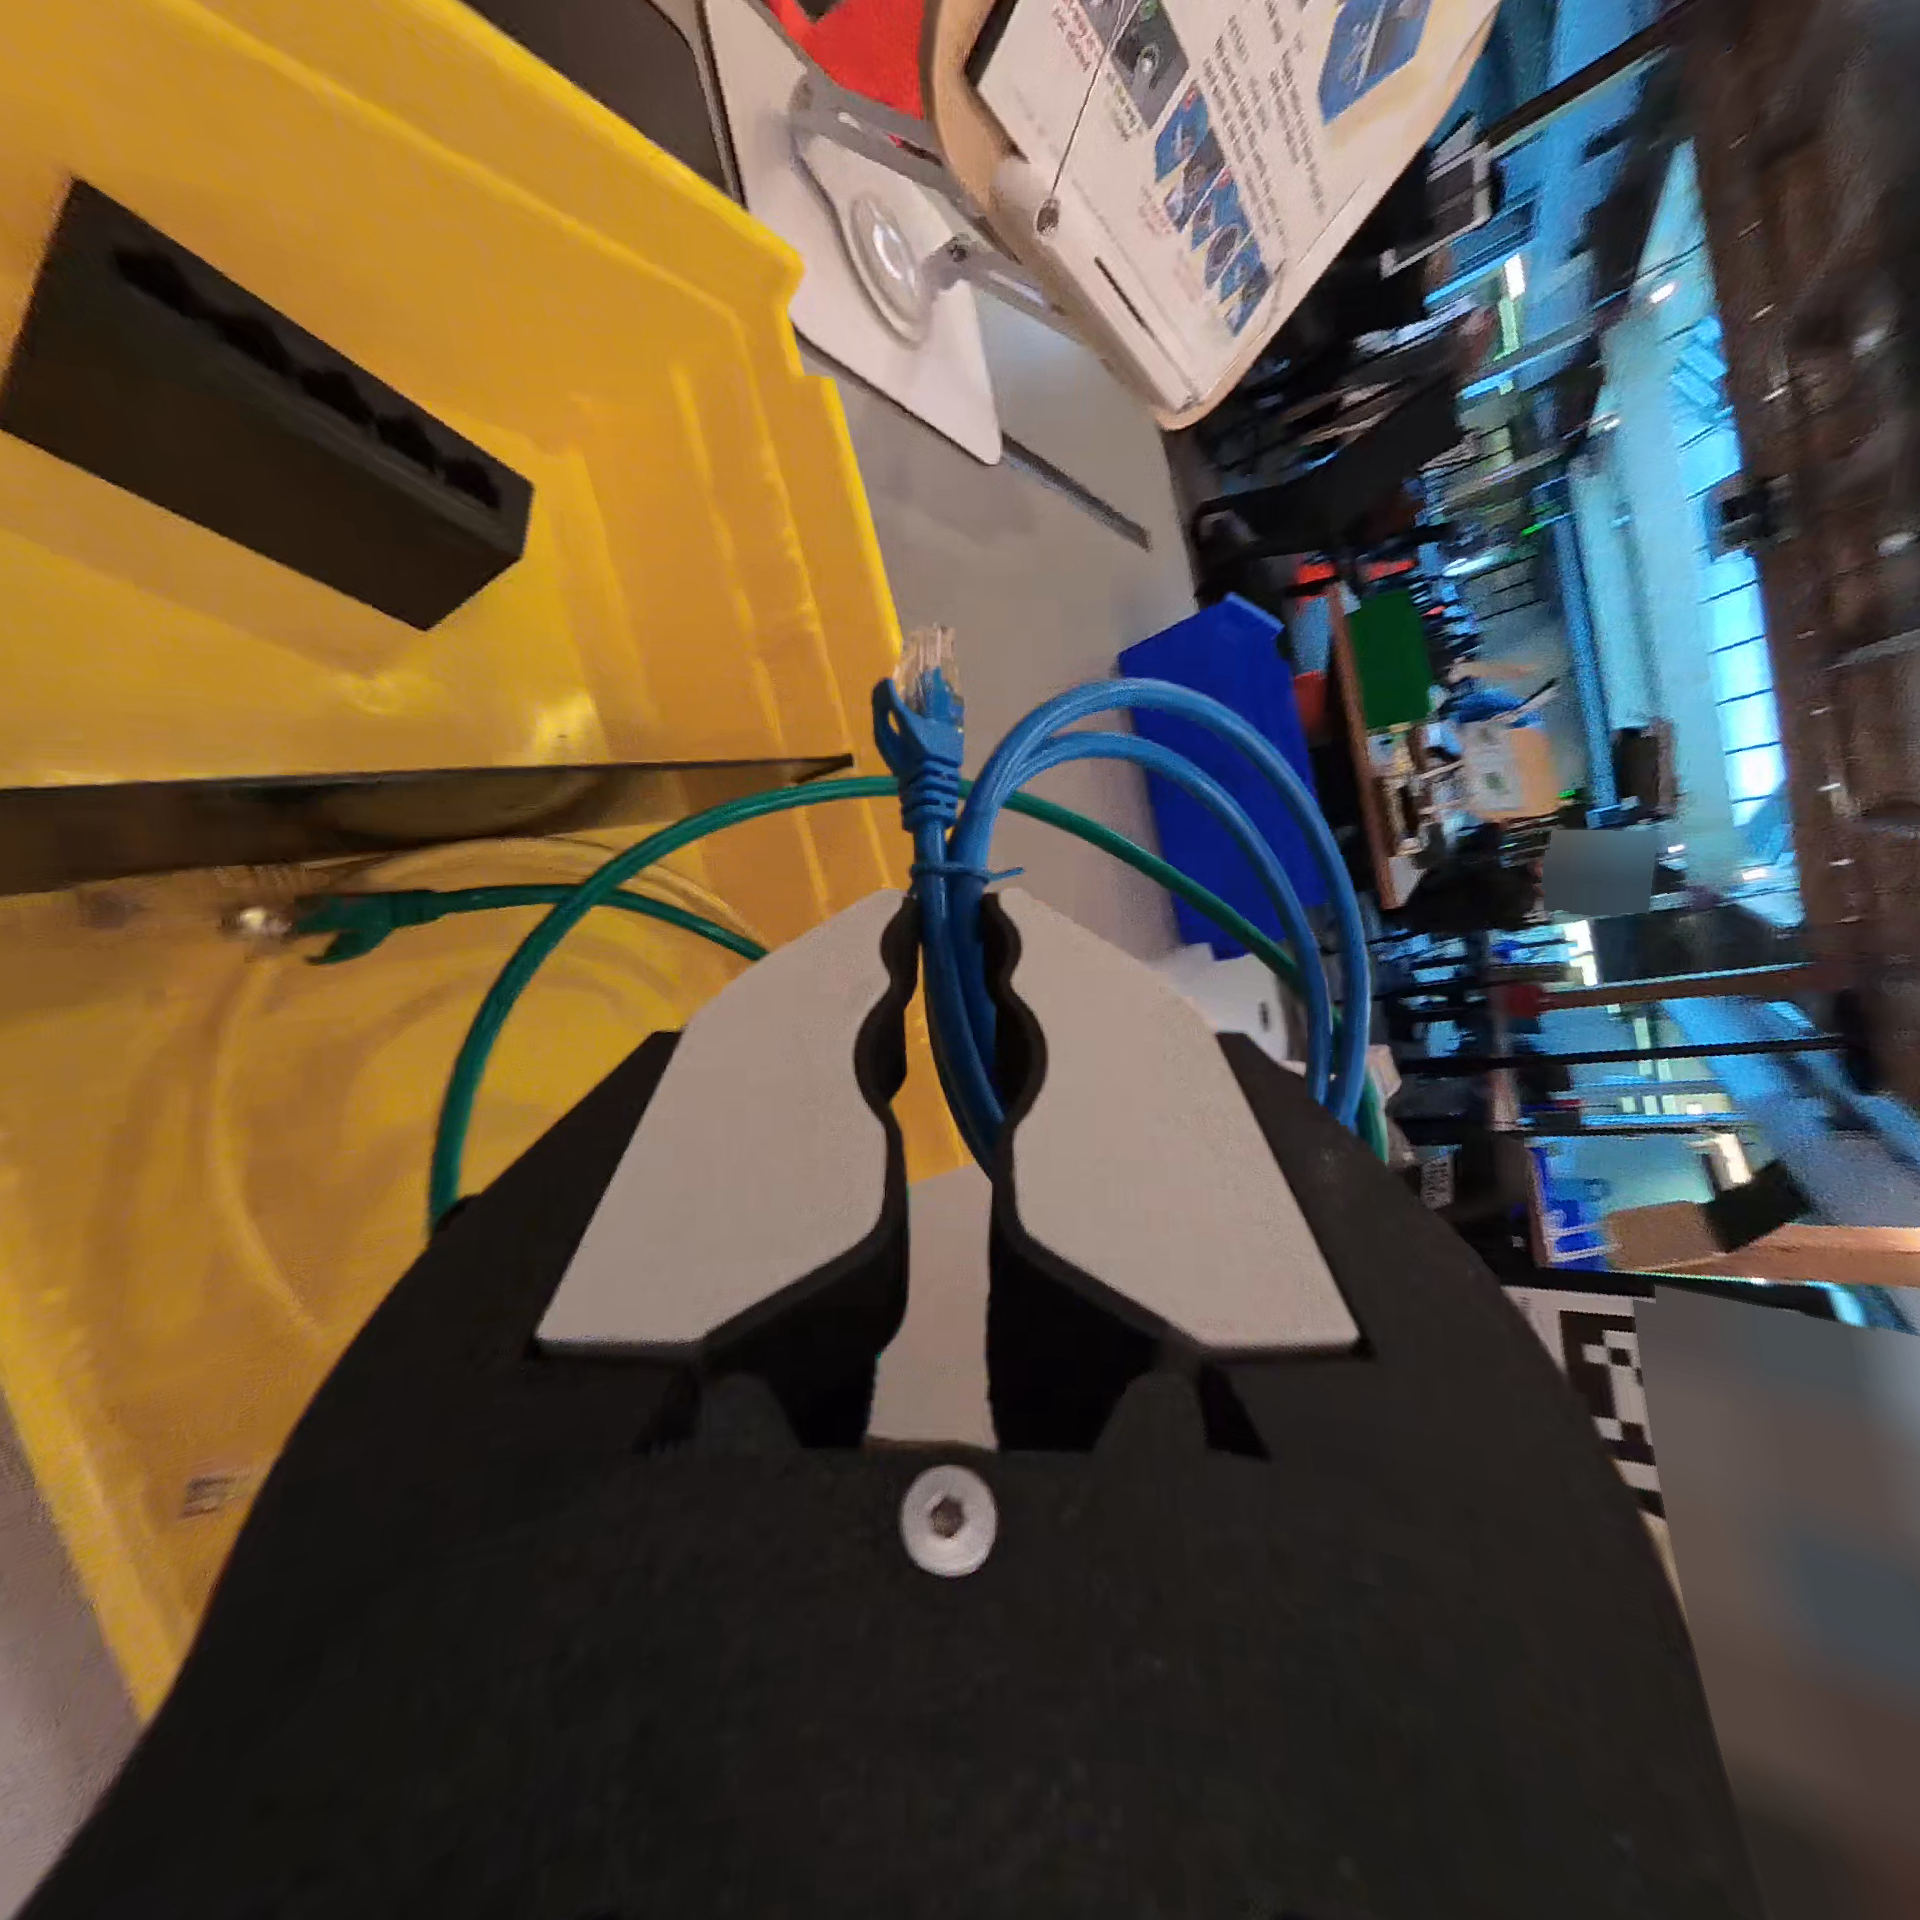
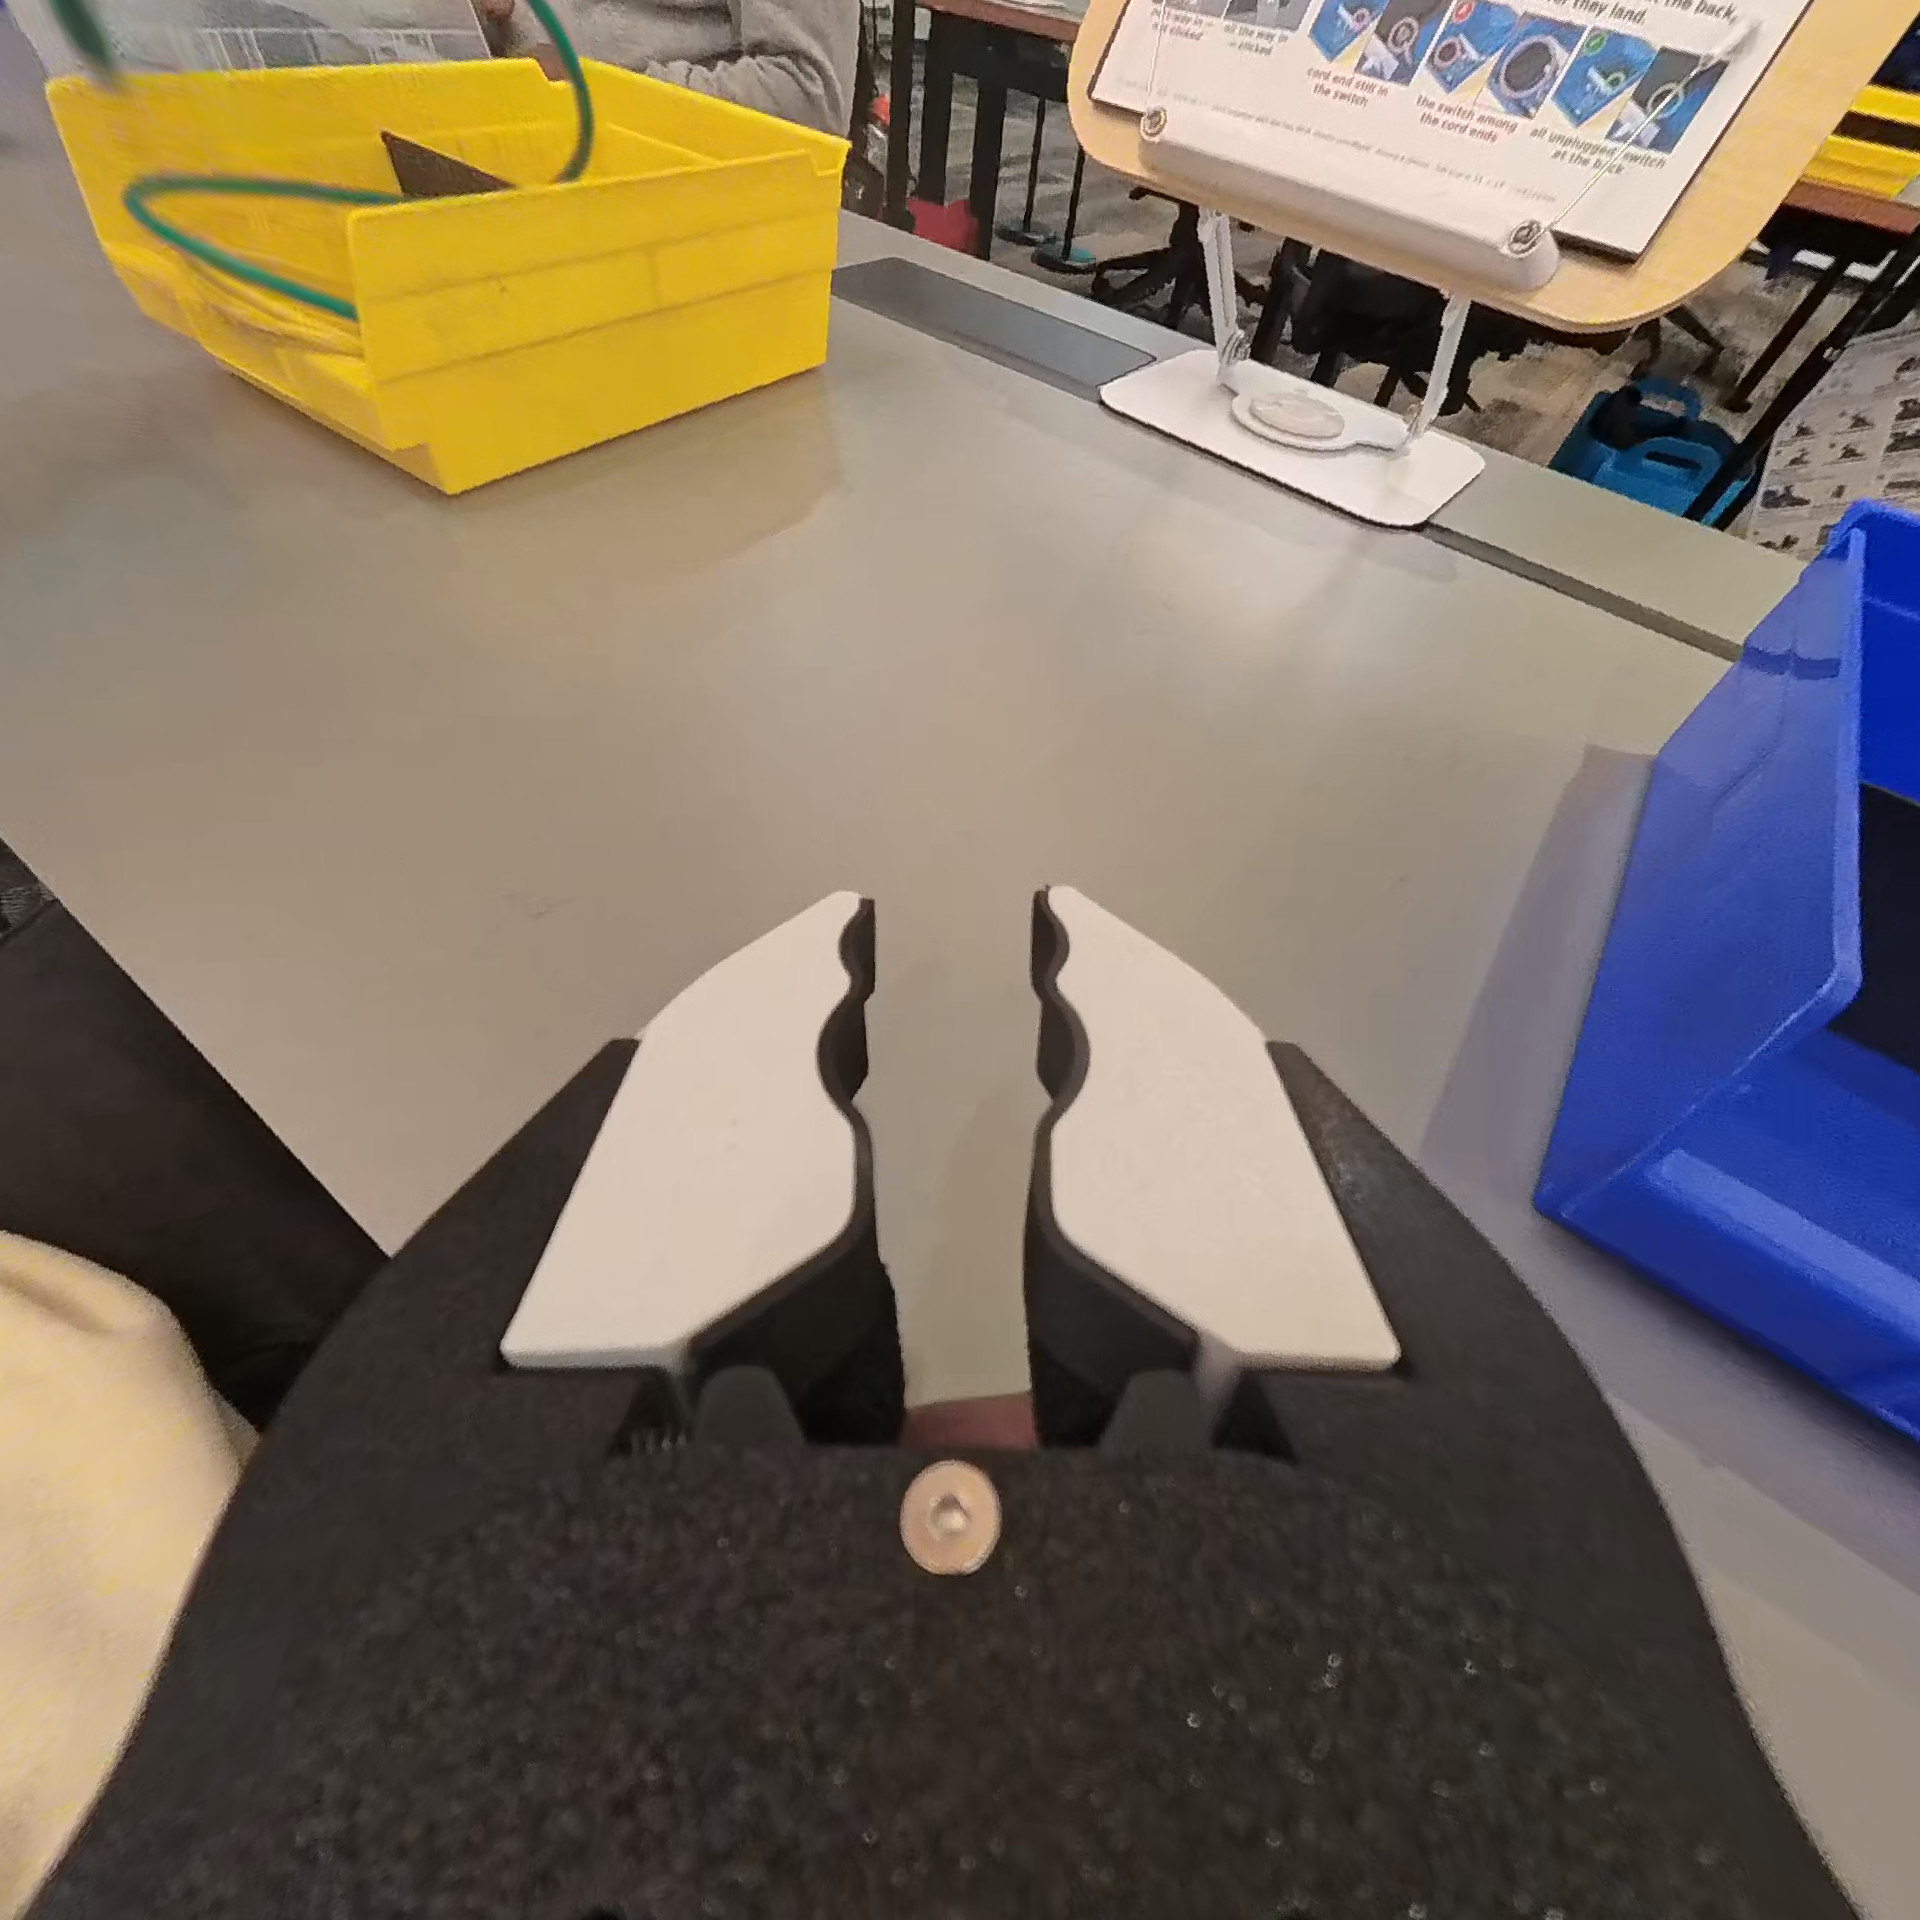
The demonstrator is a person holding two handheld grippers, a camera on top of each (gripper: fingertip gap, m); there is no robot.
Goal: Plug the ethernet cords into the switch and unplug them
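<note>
Left gripper: fingers clenched on a coiled blue ethernet cord, its plug pointing away from the fingertips, held above the yellow bin. Black switch: lying inside that bin, port row facing up, no cord seated in it. Green ethernet cord: looping across the bin, one plug lying beside a black divider. Right gripper: fingers released, nothing between them, hovering over bare grey table near its front edge. Blue bin: at the table's right edge. Instruction stand: at the far edge.
</note>
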